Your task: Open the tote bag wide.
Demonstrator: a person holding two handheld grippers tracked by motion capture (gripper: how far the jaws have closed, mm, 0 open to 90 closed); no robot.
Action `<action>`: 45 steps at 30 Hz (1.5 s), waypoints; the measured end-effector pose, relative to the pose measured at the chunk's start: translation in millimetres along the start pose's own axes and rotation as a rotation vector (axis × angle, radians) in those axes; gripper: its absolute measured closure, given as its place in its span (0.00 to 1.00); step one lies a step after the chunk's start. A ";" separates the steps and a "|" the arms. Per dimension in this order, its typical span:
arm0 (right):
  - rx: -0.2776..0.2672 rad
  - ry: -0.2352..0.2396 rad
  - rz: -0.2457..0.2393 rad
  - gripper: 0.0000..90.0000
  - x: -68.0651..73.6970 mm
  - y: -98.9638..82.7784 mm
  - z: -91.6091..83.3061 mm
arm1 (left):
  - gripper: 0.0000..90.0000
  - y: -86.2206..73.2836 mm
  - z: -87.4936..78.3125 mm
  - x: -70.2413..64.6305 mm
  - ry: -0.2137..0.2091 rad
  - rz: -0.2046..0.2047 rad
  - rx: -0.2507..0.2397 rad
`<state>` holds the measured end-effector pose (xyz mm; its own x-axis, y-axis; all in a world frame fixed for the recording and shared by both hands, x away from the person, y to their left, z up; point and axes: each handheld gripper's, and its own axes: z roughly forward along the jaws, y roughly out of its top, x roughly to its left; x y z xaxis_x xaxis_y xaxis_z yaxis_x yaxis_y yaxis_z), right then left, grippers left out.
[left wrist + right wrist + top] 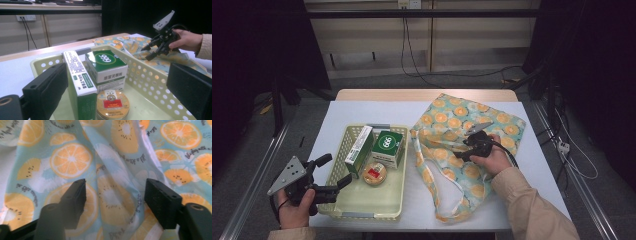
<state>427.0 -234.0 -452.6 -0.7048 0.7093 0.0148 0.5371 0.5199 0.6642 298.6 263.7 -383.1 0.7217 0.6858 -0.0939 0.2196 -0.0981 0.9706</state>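
Observation:
A fabric bag (452, 120) printed with orange slices lies flat on the right half of the table. My right gripper (460, 151) hovers low over its left part, jaws open and apart from the cloth; in the right gripper view (115, 192) a fold of the bag (70, 157) runs between them. My left gripper (337, 168) stands open at the left wall of a pale yellow basket (362, 212). The basket holds a tall green-and-white box (359, 150), a squat green box (388, 146) and a round tin (374, 174). The left gripper view (117, 75) looks over these toward the right gripper (155, 51).
The white table top (337, 120) has bare room behind the basket and at its left. The bag's pale handles (432, 172) loop toward the basket's right side. Metal rails (252, 180) flank the table, and cables (572, 155) lie on the floor at right.

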 end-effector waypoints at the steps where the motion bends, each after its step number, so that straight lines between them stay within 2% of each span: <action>1: 0.004 0.001 -0.002 0.35 0.5 -0.5 2.1 | 0.04 -0.1 0.0 0.1 0.000 -0.001 0.000; 3: 0.001 -0.001 0.001 0.34 0.1 -1.8 5.5 | 0.04 -0.2 0.0 0.3 -0.001 -0.001 -0.001; 6: -0.011 -0.011 0.016 0.37 -2.7 -2.6 6.2 | 0.04 -0.2 0.1 0.4 -0.001 -0.002 -0.001; 10: -0.025 -0.028 0.034 0.60 -10.8 -4.5 3.4 | 0.04 0.0 -0.1 0.5 -0.001 -0.004 -0.004; 13: -0.030 -0.043 0.053 0.73 -14.5 -5.5 2.3 | 0.04 0.0 -0.4 1.0 0.000 -0.003 -0.005; 16: -0.030 -0.069 0.070 0.84 -16.5 -5.2 2.1 | 0.04 0.1 -0.5 1.5 0.003 -0.002 -0.005; 20: -0.023 -0.077 0.083 0.96 -18.4 -3.7 2.3 | 0.04 0.5 -0.7 1.1 0.003 -0.003 -0.006; 27: -0.003 -0.065 0.082 0.98 -20.4 -0.5 -2.1 | 0.04 0.9 -0.5 0.8 0.001 -0.001 -0.006; 38: -0.066 -0.044 0.115 0.99 -30.0 16.0 -31.2 | 0.04 2.5 -0.8 0.2 0.000 0.002 -0.011; 41: -0.075 -0.023 0.121 0.99 -29.3 18.3 -33.7 | 0.04 2.3 -0.7 0.5 -0.001 0.001 -0.010; 45: -0.066 0.064 0.132 0.99 -18.5 20.1 -32.8 | 0.04 2.1 -1.3 1.2 0.002 0.002 -0.010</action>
<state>435.6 -252.4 -415.1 -0.6591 0.7367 0.1514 0.5969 0.3900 0.7011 299.0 265.3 -380.9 0.7209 0.6869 -0.0920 0.2119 -0.0921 0.9729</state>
